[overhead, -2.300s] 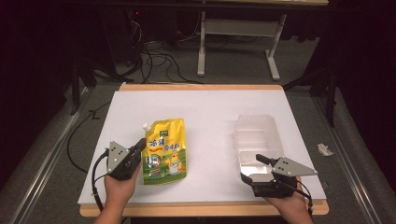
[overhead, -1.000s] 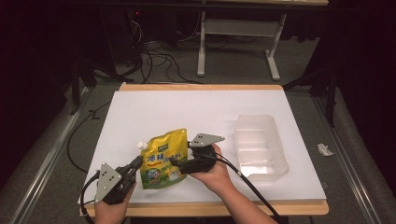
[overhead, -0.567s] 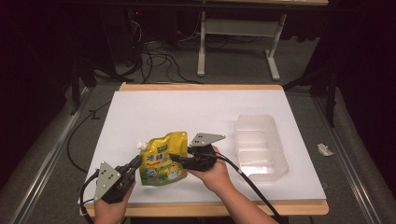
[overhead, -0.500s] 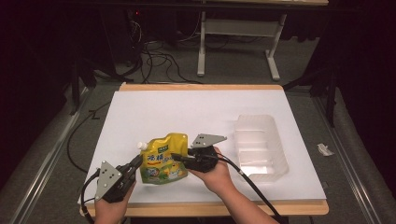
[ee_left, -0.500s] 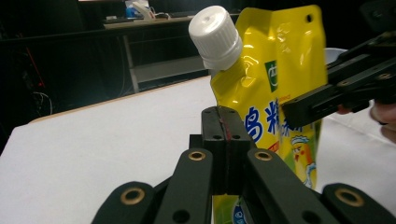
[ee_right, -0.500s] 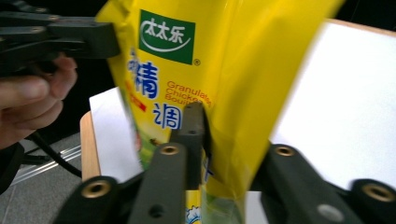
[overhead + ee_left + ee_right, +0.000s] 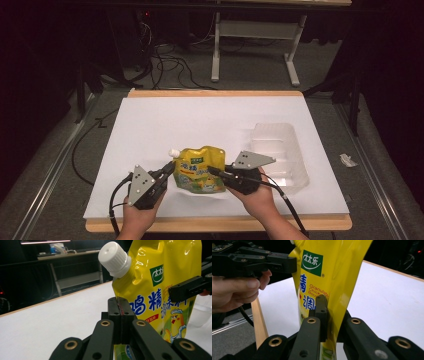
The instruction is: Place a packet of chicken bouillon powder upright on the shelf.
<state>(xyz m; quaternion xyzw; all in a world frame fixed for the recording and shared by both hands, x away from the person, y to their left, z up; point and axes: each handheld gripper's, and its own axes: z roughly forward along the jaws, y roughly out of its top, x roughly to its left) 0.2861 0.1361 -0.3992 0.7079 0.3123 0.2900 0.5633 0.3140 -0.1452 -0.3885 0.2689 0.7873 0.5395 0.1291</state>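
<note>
A yellow spouted pouch [image 7: 200, 170] with a white screw cap [image 7: 173, 151] stands raised off the white table top [image 7: 210, 120], held between both grippers. My left gripper [image 7: 168, 170] is shut on the pouch's left edge just below the spout; its jaws [image 7: 121, 305] pinch the pouch [image 7: 160, 287] under the cap [image 7: 115, 258]. My right gripper [image 7: 214, 171] has just been closing and now grips the pouch's right edge, the film [image 7: 329, 272] squeezed between its jaws [image 7: 329, 308]. The left gripper [image 7: 262, 262] and its hand show beyond.
A clear plastic tray [image 7: 282, 150] lies on the table just right of the right hand. The wooden front edge [image 7: 215, 224] runs below both hands. Cables and a desk frame [image 7: 250, 30] stand on the floor behind the table.
The right gripper came over from the tray side and closed on the pouch's right edge. The pouch rose from lying flat to upright and shifted right; both hands moved with it.
</note>
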